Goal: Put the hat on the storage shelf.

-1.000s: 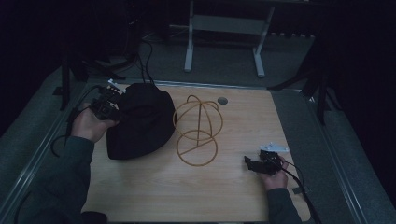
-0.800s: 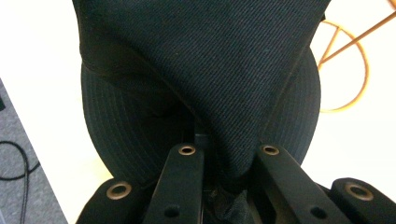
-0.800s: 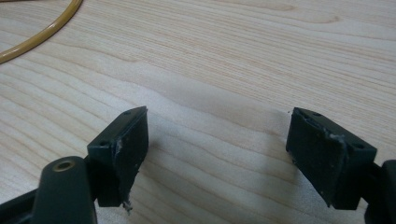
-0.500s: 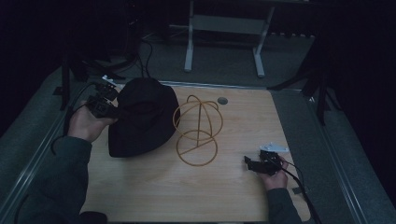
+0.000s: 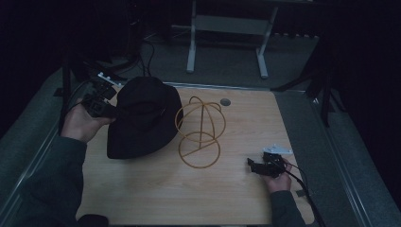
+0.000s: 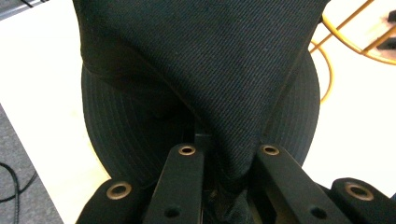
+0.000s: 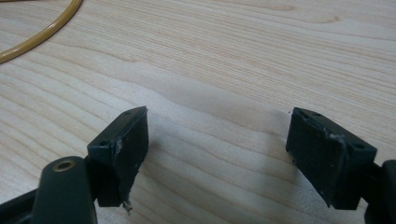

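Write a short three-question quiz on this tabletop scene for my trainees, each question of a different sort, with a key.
1. True or false: the left gripper is clamped on the black hat.
2. What stands right of the hat on the wooden table? A) a gold wire stand B) a glass bowl C) a stack of books
3. How do the right gripper's jaws stand?

Key
1. True; the hat's fabric is pinched between its jaws.
2. A, the gold wire stand.
3. Wide apart, with nothing between them, above bare wood.
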Tool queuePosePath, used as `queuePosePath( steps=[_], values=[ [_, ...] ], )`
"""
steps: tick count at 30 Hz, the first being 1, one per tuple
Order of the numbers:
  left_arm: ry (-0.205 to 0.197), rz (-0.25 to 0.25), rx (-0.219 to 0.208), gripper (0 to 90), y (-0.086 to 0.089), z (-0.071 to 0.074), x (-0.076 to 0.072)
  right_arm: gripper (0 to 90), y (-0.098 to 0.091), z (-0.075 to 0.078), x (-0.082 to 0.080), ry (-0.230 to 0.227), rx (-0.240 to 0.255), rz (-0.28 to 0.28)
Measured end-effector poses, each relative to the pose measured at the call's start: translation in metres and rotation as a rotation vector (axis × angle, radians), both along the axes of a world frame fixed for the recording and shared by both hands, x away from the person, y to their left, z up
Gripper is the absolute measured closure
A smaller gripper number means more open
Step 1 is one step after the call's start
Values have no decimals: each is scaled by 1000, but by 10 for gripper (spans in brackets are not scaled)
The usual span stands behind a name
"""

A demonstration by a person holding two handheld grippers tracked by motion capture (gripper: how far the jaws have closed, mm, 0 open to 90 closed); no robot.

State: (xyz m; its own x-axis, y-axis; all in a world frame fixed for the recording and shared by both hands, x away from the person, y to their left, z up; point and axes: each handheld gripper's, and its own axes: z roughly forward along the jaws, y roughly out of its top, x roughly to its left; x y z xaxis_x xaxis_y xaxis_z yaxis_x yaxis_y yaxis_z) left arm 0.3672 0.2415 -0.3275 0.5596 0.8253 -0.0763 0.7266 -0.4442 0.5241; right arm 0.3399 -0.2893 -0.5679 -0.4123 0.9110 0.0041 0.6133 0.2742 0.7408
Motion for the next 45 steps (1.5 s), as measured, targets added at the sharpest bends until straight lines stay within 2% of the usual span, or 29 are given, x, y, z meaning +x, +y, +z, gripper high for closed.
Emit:
queuePosePath(
  steps=[12,28,38,45],
  values=[
    [-5,-32,17,865,1,15,0,209,0,0,0,0,0,0],
    [-46,-31,-26,866,14,37,-2,208,0,0,0,0,0,0],
    [-66,-42,-44,866,18,43,-3,209,0,0,0,0,0,0],
    [-80,-30,-38,866,23,50,-5,209,0,0,0,0,-1,0]
  ],
)
